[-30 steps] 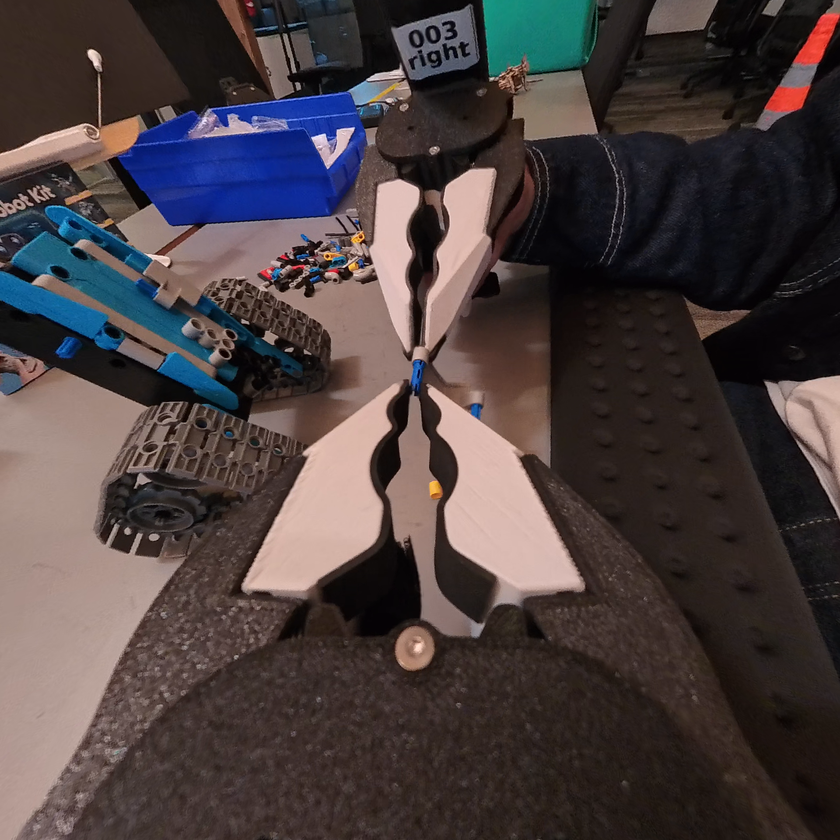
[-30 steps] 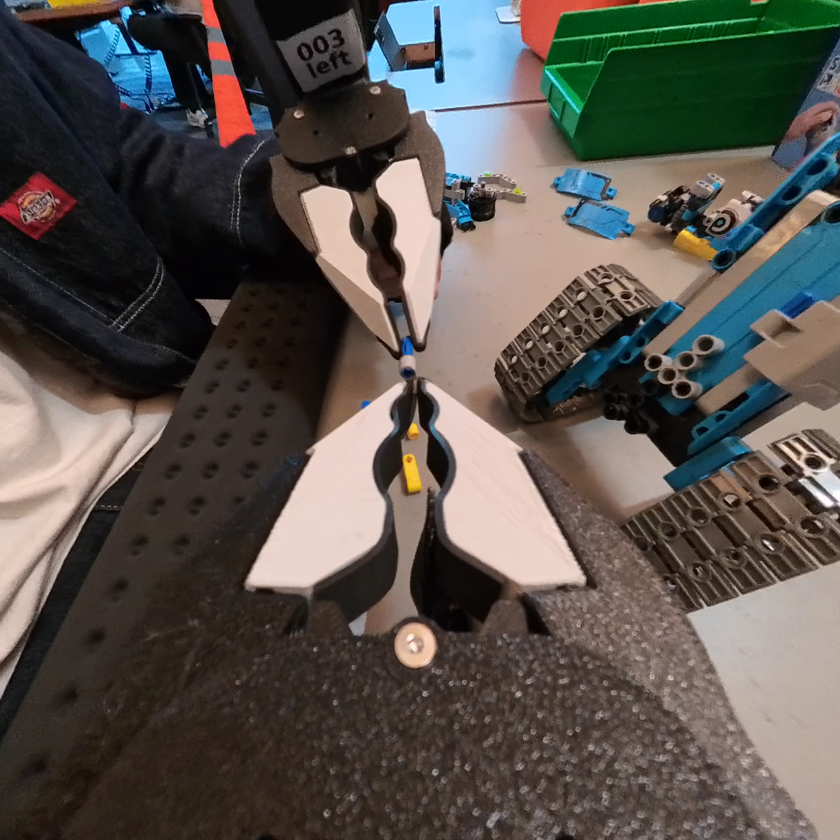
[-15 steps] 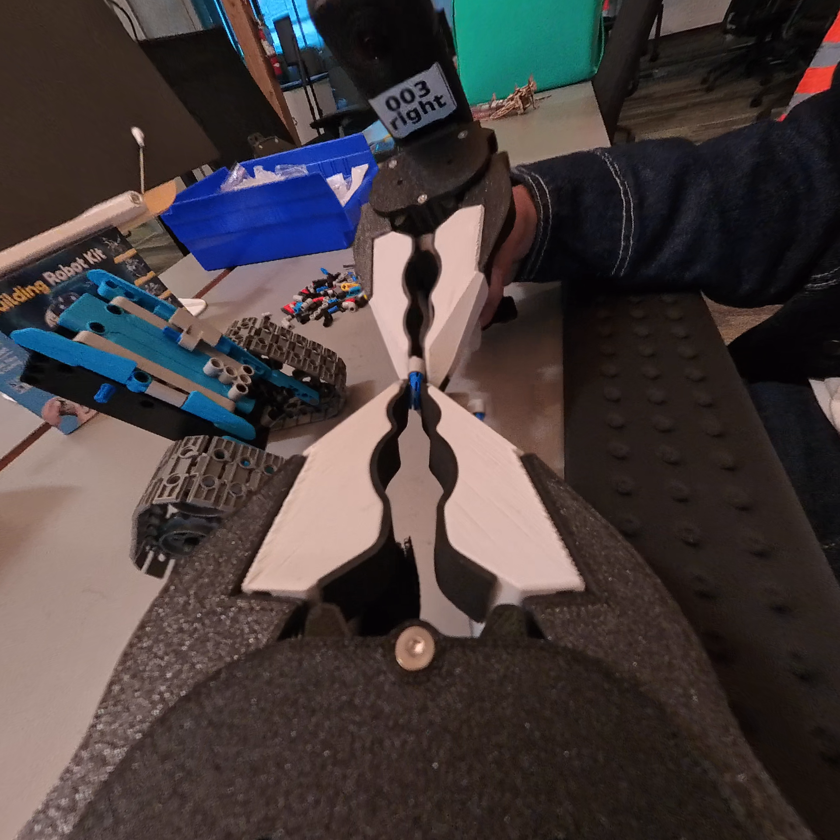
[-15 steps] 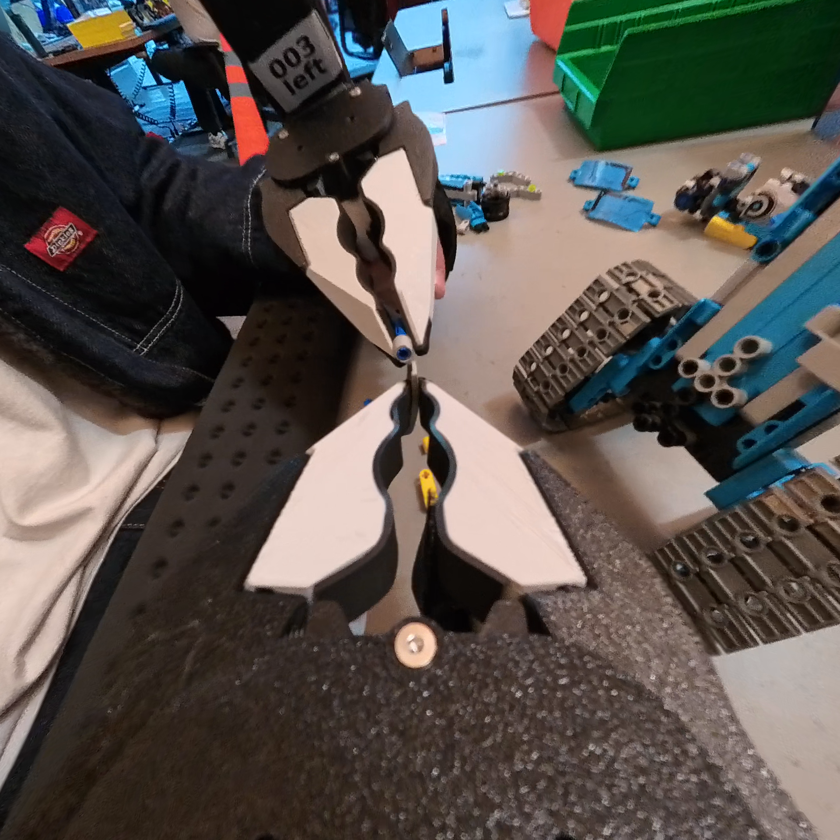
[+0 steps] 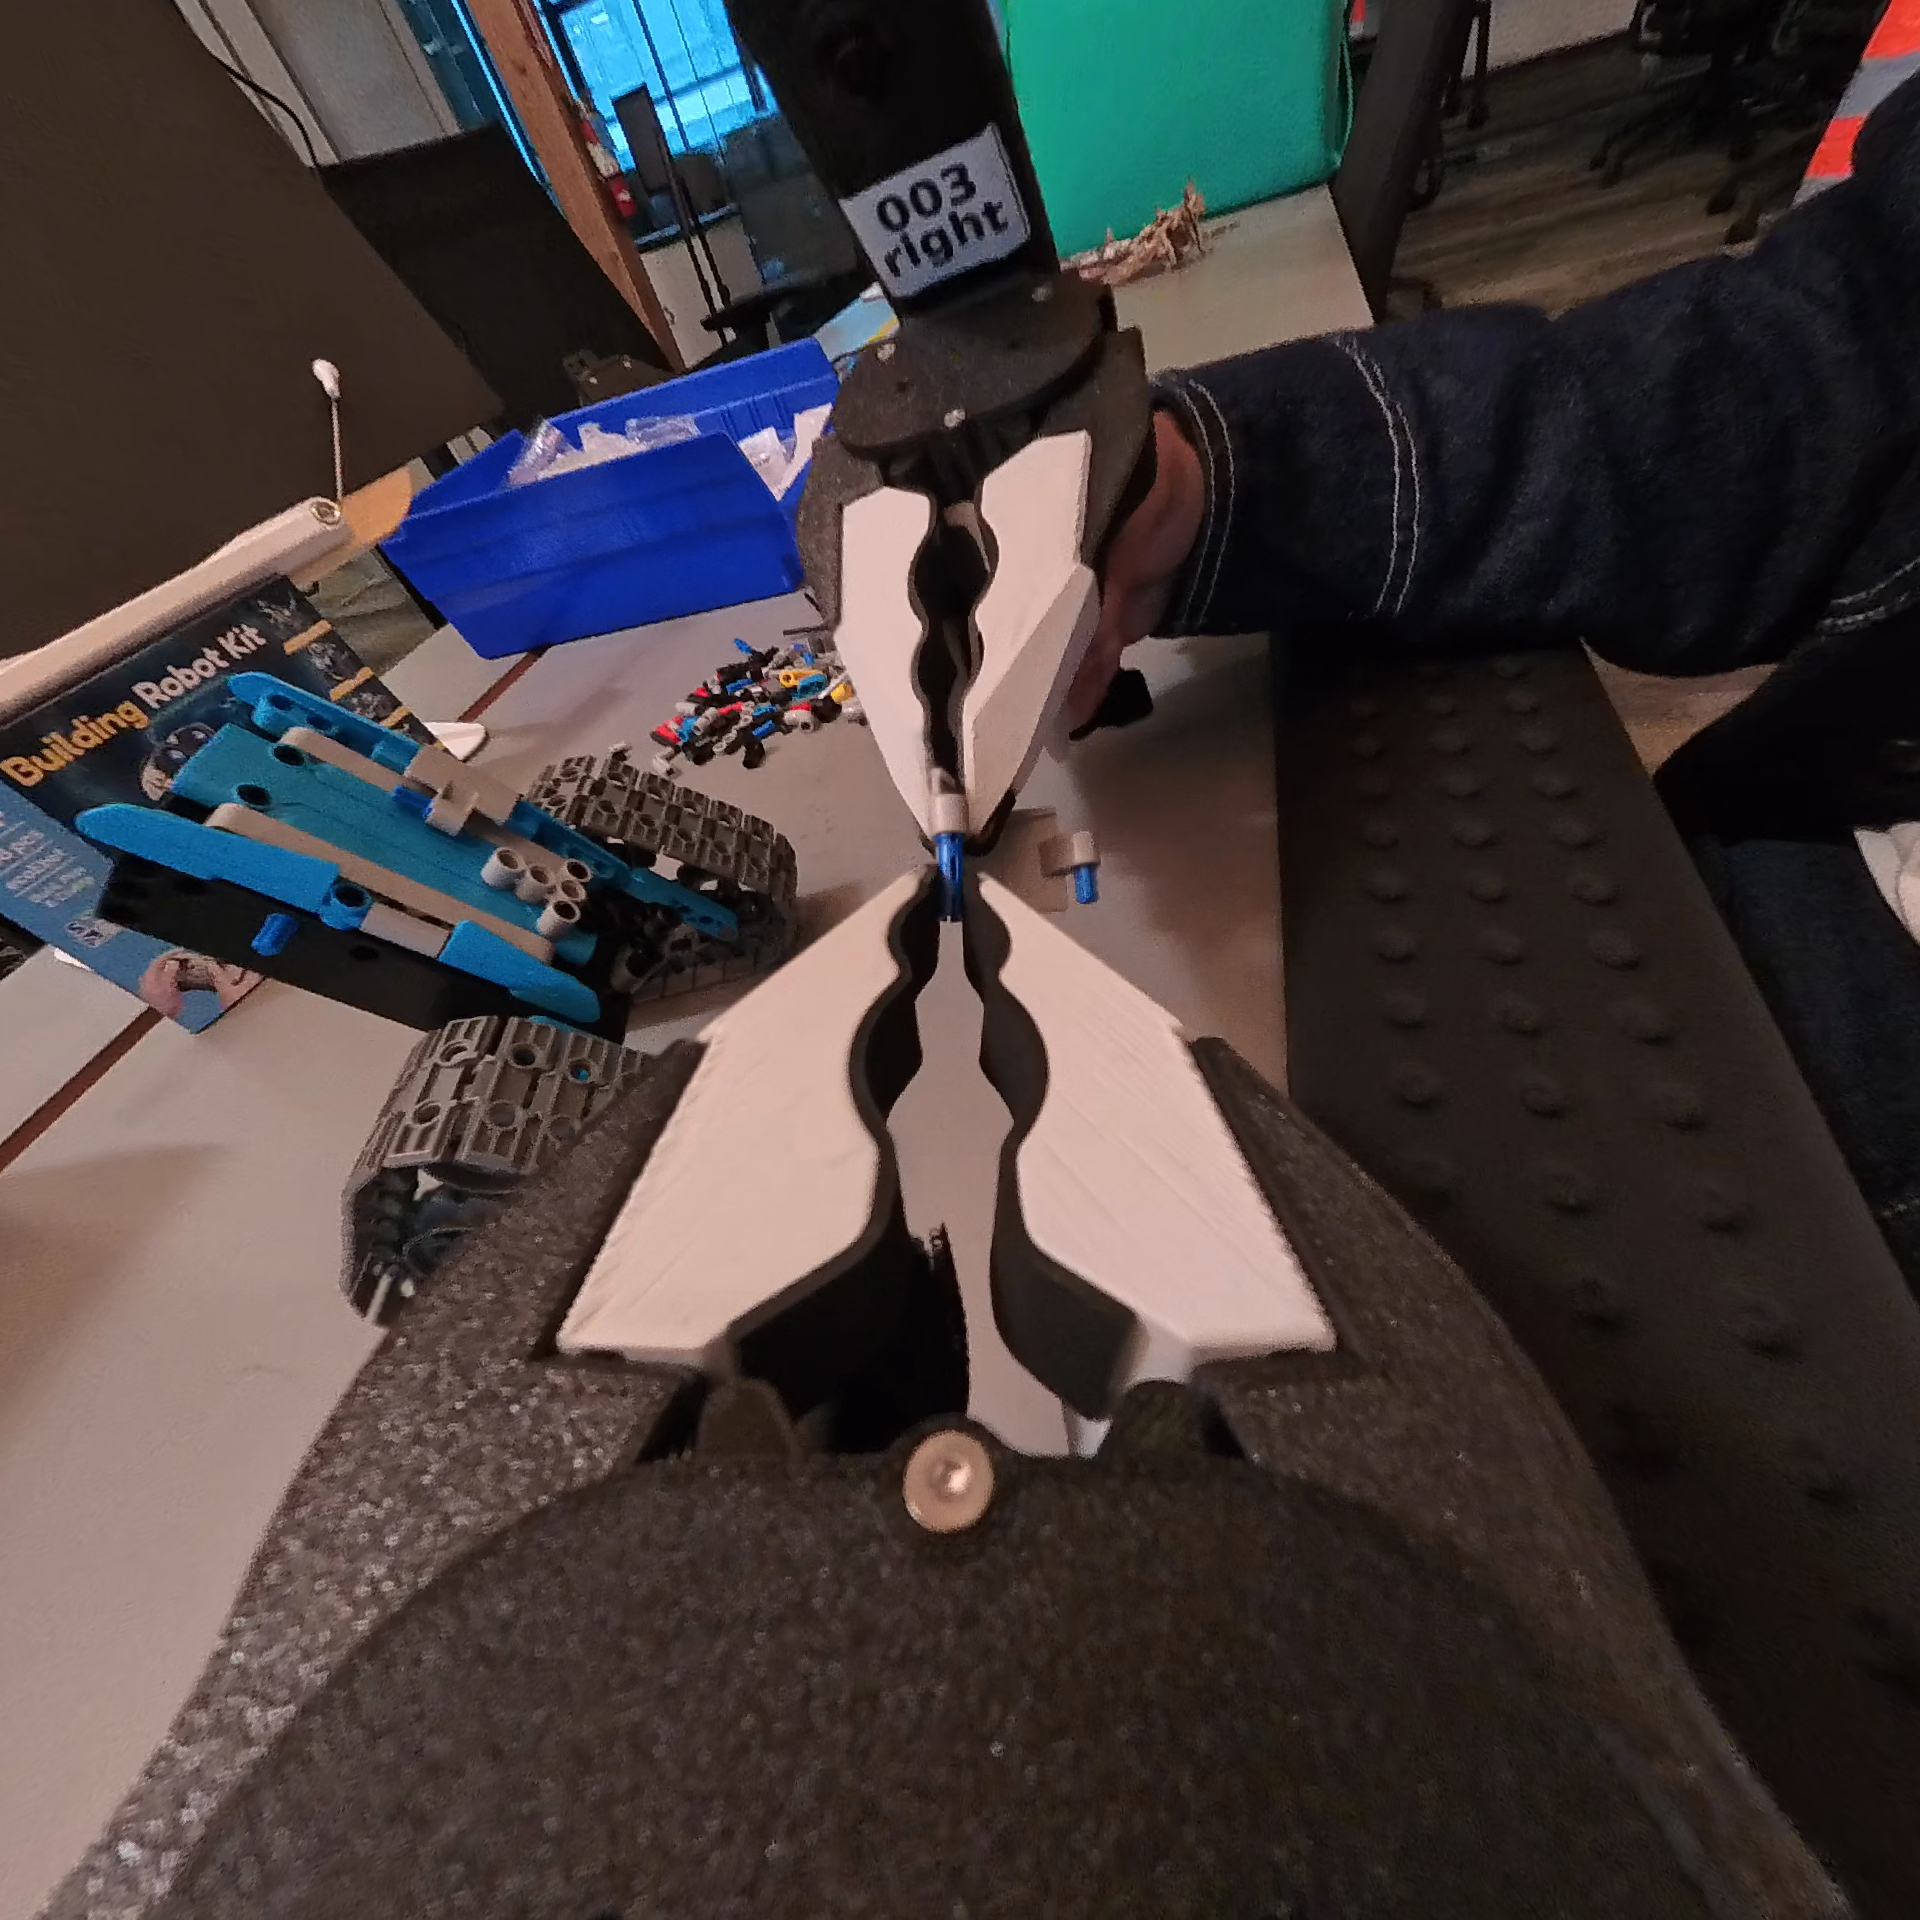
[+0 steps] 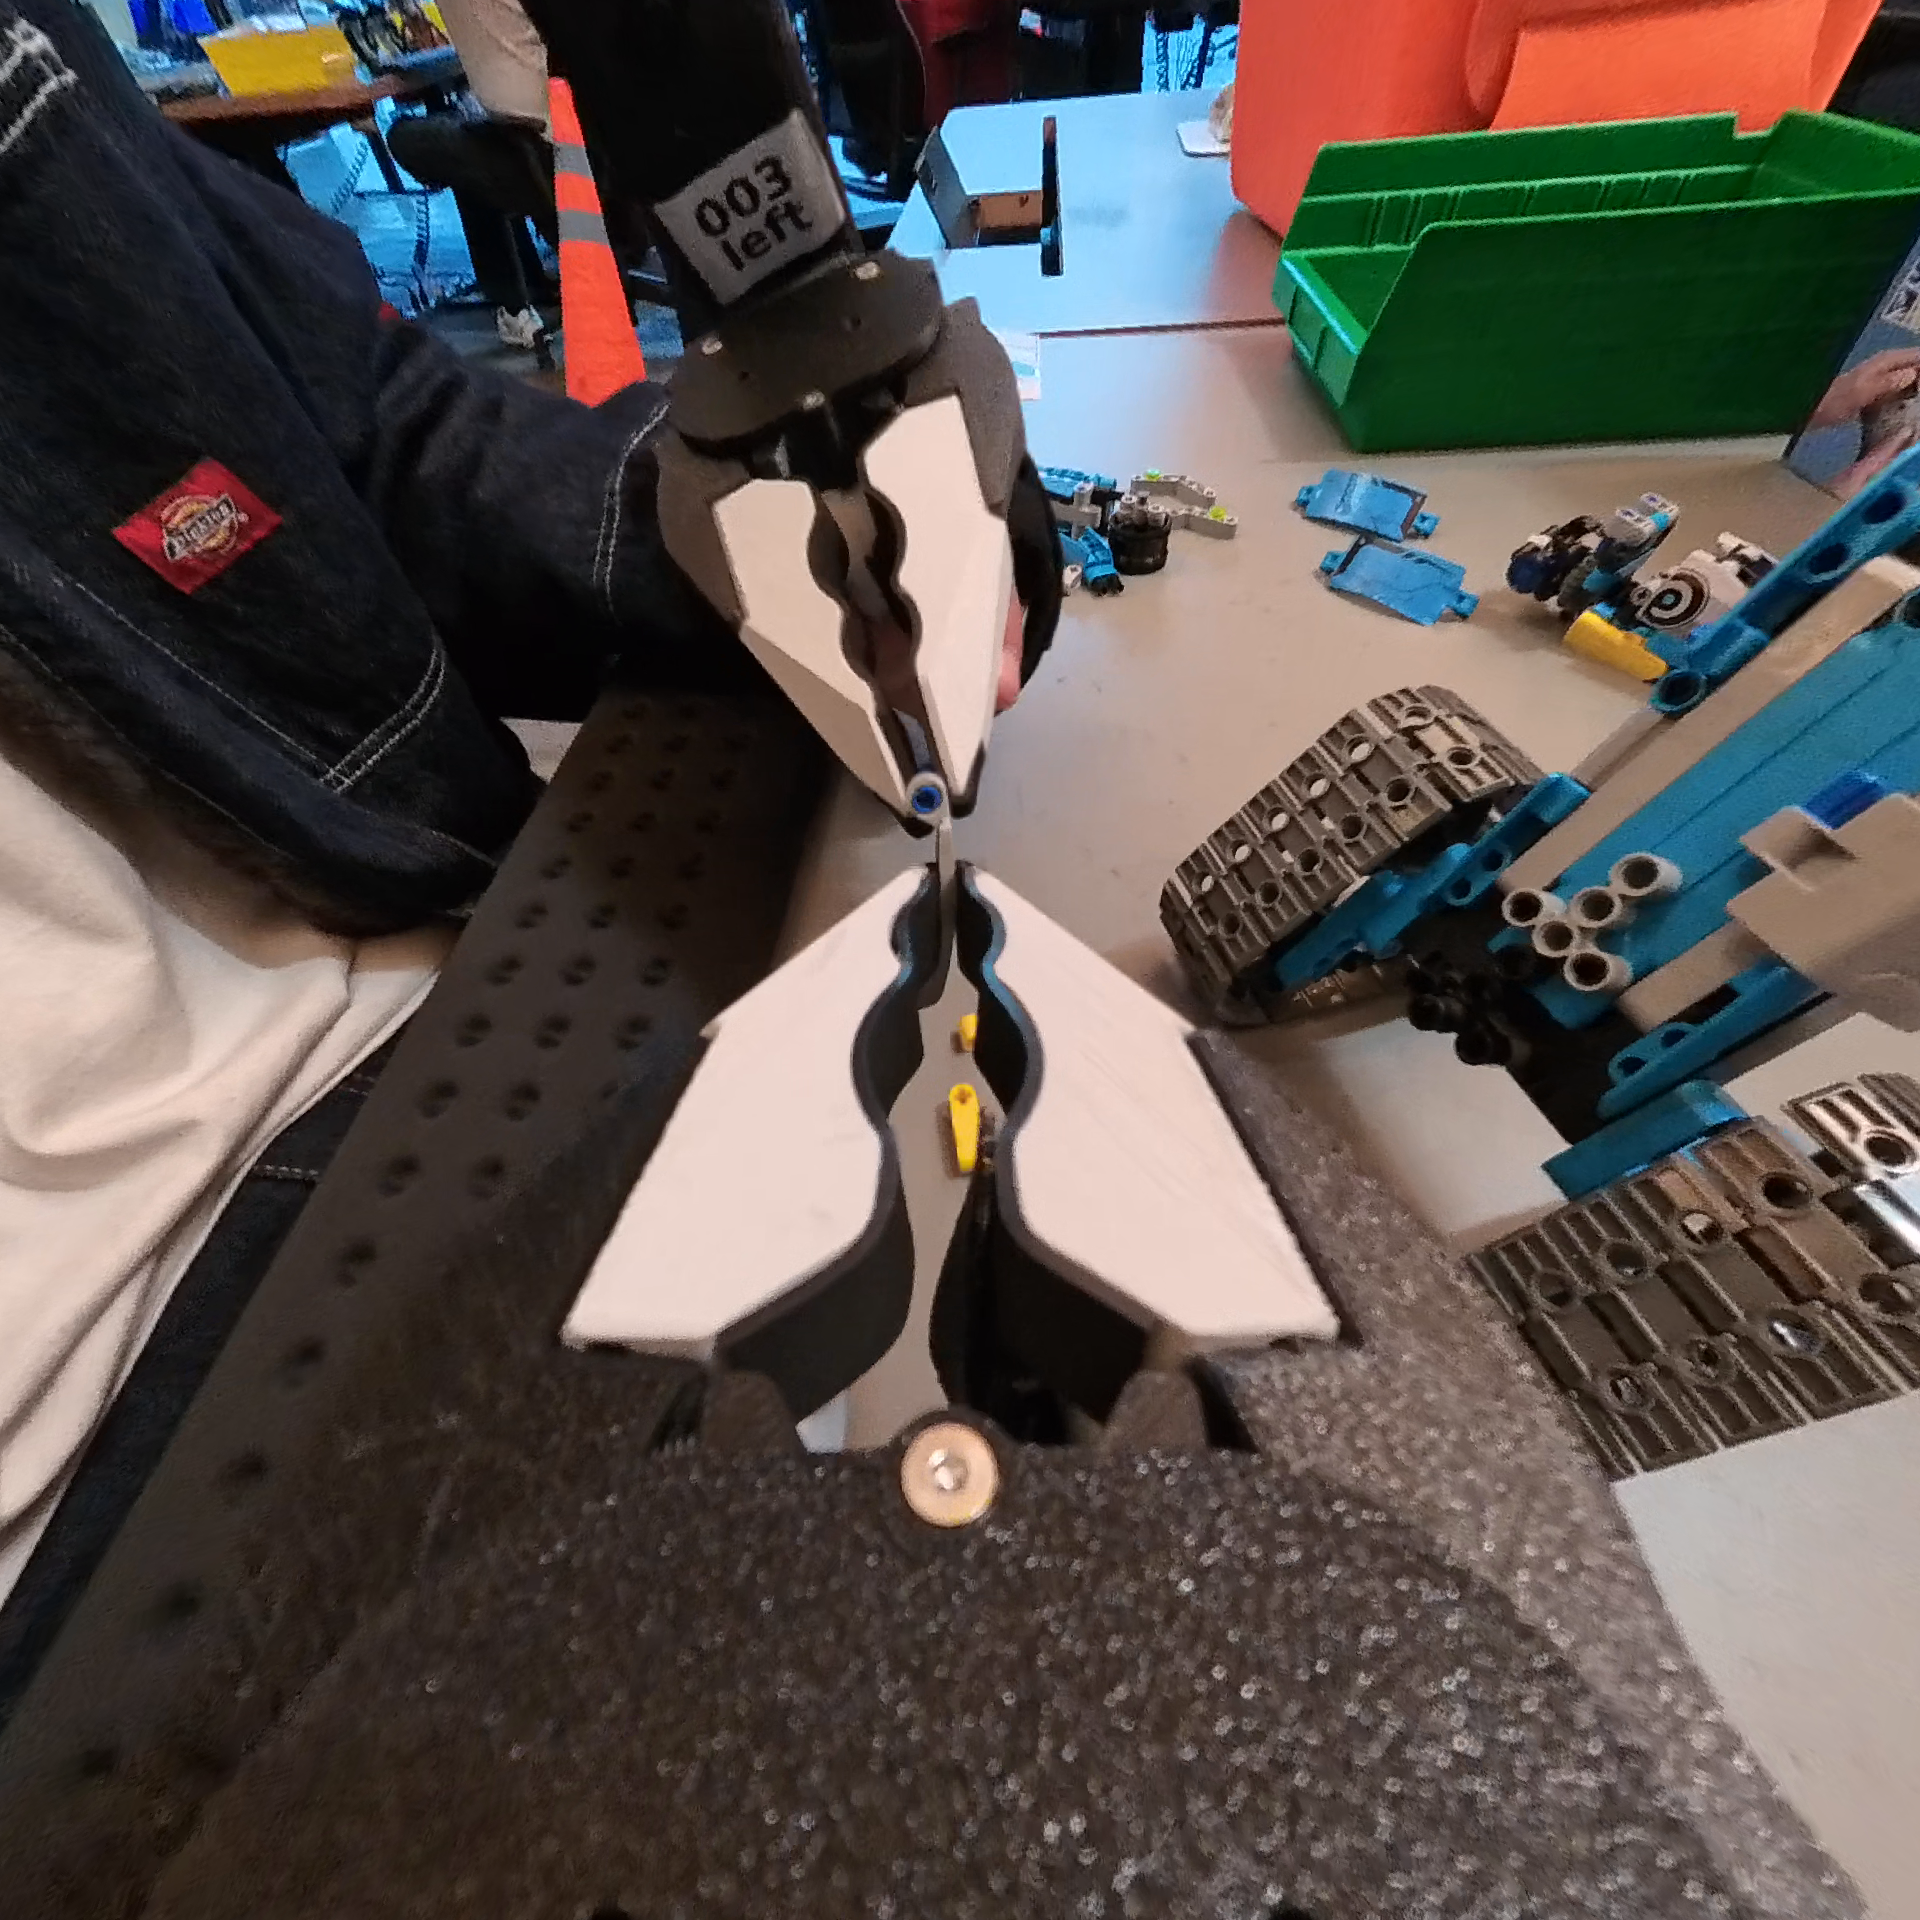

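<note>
A: What's the biggest thing we see?

B: The table [image 5: 187, 1195], with a black studded mat [image 5: 1507, 1039] along its near edge. On it stands our blue tracked robot [image 5: 343, 894], by a blue bin [image 5: 613, 540]; a green bin [image 6: 1600, 312] sits farther off.

A: And our grippers?

B: They meet tip to tip above the table. Our left gripper [image 5: 948, 902] is clamped on a blue pin [image 5: 947, 860]. Our right gripper [image 6: 943, 883] pinches a grey connector [image 5: 943, 808], and the pin's other end sits in that connector.

A: Smaller bits?

B: A heap of loose parts [image 5: 764, 696] behind, a grey piece with a blue peg [image 5: 1070, 857] just beside the tips, and two yellow pegs [image 6: 963, 1127] on the table under our right gripper.
</note>
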Demonstrator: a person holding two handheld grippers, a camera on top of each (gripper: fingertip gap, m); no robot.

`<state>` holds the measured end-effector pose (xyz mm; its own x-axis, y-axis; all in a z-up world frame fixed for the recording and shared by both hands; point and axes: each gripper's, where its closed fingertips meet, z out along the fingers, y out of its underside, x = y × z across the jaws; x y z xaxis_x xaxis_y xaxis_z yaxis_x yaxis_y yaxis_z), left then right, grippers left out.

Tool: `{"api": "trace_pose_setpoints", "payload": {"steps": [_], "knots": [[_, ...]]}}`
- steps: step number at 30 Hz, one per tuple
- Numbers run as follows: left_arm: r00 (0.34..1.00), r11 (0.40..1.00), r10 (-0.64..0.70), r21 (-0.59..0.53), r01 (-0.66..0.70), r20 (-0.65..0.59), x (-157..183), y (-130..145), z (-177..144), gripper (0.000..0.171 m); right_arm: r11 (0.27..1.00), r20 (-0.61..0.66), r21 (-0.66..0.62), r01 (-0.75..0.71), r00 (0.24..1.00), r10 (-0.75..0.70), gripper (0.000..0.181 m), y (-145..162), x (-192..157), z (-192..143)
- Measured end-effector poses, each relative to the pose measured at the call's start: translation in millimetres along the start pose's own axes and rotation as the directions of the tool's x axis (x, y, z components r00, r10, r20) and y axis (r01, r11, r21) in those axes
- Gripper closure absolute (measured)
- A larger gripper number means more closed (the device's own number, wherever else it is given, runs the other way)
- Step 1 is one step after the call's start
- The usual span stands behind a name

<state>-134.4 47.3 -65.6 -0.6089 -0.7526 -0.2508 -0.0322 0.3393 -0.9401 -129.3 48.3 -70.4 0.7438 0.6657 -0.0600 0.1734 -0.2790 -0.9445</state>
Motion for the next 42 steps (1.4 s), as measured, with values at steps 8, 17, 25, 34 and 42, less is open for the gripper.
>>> {"api": "trace_pose_setpoints", "payload": {"steps": [8, 17, 25, 34, 42], "knots": [[0.998, 0.997, -0.055, -0.062, 0.055, -0.007, -4, 13, 2, 0.169, 0.997, -0.041, -0.07, -0.027, 0.999, 0.024, 0.178, 12, 6, 7], [0.995, 0.992, -0.092, -0.095, 0.088, -0.043, 0, 20, 4, 0.169, 0.994, -0.092, -0.066, 0.092, 0.991, -0.098, 0.165, 8, 6, 10], [0.993, 0.99, -0.092, -0.115, 0.083, -0.072, 7, 23, 7, 0.169, 0.99, -0.052, -0.1, 0.095, 0.994, -0.101, 0.176, 12, 0, 16], [0.985, 0.992, -0.127, -0.008, 0.127, -0.12, 10, 4, -2, 0.169, 0.99, -0.019, -0.003, 0.141, 0.99, -0.141, 0.177, -5, -9, 12], [0.972, 0.974, -0.225, -0.023, 0.227, 0.064, -46, 32, -44, 0.169, 0.994, -0.221, 0.11, -0.011, 0.975, 0.035, 0.176, 3, 45, -76]]}}
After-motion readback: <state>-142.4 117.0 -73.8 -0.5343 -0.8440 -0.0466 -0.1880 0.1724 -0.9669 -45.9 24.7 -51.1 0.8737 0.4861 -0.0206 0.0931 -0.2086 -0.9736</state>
